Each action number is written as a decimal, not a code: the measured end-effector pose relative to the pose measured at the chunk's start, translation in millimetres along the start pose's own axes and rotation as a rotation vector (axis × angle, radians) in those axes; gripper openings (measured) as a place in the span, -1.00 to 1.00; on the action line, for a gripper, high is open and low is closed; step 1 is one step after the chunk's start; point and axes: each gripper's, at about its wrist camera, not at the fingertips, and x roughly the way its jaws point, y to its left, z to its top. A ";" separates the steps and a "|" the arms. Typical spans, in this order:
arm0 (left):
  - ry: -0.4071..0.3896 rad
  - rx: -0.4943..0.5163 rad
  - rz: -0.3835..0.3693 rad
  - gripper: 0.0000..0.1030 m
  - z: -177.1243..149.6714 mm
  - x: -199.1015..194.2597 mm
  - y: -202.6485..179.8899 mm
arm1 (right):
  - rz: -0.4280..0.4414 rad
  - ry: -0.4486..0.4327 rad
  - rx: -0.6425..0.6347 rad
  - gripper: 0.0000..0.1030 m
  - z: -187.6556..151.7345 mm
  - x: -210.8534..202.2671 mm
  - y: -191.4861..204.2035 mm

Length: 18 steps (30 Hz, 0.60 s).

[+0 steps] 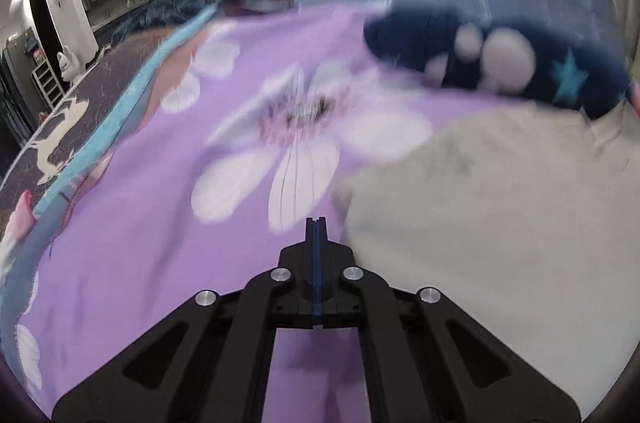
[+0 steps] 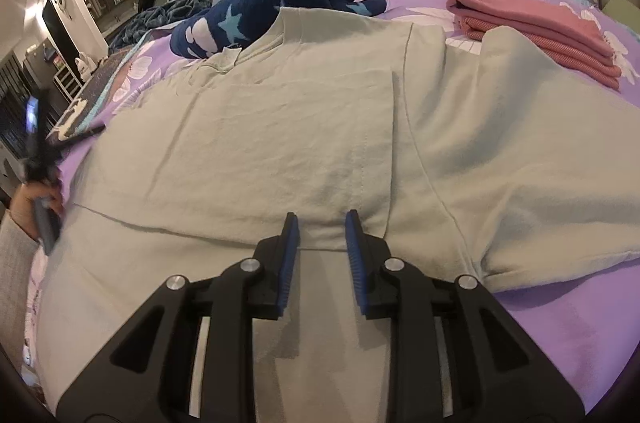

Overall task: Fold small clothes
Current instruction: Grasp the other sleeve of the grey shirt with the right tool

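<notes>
2 grippers are at work over a bed covered by a purple flowered sheet (image 1: 132, 263). A pale grey-green t-shirt (image 2: 280, 127) lies spread across the middle of the bed, one side already turned in over the body, the collar toward the far edge. Your right gripper (image 2: 322, 223) hovers just above the near fold of the shirt, its 2 blue-padded jaws parted and holding nothing. Your left gripper (image 1: 316, 223) is squeezed fully together with no cloth visible between the jaws, out over bare sheet beside the shirt's left edge; that view is blurred.

A navy star-print garment (image 2: 256, 11) sits bunched at the far edge, touching the collar, and a stack of folded pink clothes (image 2: 532, 19) rests at the far right corner.

For the next fold, likely lower the right jaws onto the doubled edge, pinch both layers together, and take a matching hold on the left so the shirt lifts evenly and does not skew.
</notes>
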 end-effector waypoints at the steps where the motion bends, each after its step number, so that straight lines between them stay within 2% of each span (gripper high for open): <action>1: -0.011 -0.033 -0.027 -1.00 0.7 -5.2 5.5 | 0.029 0.004 0.007 -0.22 0.3 -2.4 -1.1; 3: -0.074 -0.104 -0.087 -1.00 4.5 -28.7 15.4 | 0.046 0.024 0.032 -0.04 0.3 -13.5 -4.1; 4: -0.098 -0.109 -0.108 -0.96 6.7 -39.5 14.9 | 0.043 0.024 0.055 -0.04 -0.2 -22.6 -8.5; 5: -0.123 -0.098 -0.122 -0.76 9.6 -51.2 11.5 | 0.033 -0.016 0.089 -0.05 -1.2 -39.6 -18.6; 6: -0.149 -0.075 -0.134 -0.61 11.7 -62.8 5.3 | 0.022 -0.057 0.113 -0.21 -1.8 -53.1 -28.0; 7: -0.177 -0.043 -0.162 -0.32 13.4 -76.5 -4.8 | -0.002 -0.103 0.153 -0.31 -1.1 -70.6 -43.6; 8: -0.195 -0.011 -0.209 -0.19 13.6 -87.6 -17.7 | -0.041 -0.146 0.220 -0.41 -0.3 -89.0 -64.9; 9: -0.199 0.011 -0.247 -0.19 11.8 -92.7 -28.5 | -0.074 -0.177 0.281 -0.45 -0.9 -102.2 -82.7; 11: -0.172 0.089 -0.346 -0.19 7.3 -98.8 -65.9 | -0.152 -0.237 0.466 -0.47 -8.1 -133.1 -133.0; 13: -0.129 0.137 -0.400 -0.19 -1.8 -92.3 -96.7 | -0.223 -0.282 0.678 -0.47 -27.5 -161.7 -186.3; 14: -0.101 0.154 -0.419 -0.19 -6.5 -86.1 -110.4 | -0.243 -0.311 0.808 -0.47 -45.4 -177.3 -215.3; 15: -0.068 0.172 -0.433 -0.19 -13.0 -77.5 -124.4 | -0.250 -0.327 0.883 -0.47 -58.1 -185.8 -231.9; 16: -0.007 0.204 -0.435 -0.19 -24.5 -60.4 -144.1 | -0.253 -0.342 0.943 -0.47 -71.0 -193.3 -246.7; 17: 0.028 0.233 -0.405 -0.13 -34.6 -48.1 -156.7 | -0.245 -0.363 0.983 -0.56 -82.5 -198.9 -258.5; 18: 0.002 0.257 -0.367 -0.13 -39.6 -47.9 -163.0 | -0.207 -0.388 1.011 -0.70 -93.5 -204.7 -270.4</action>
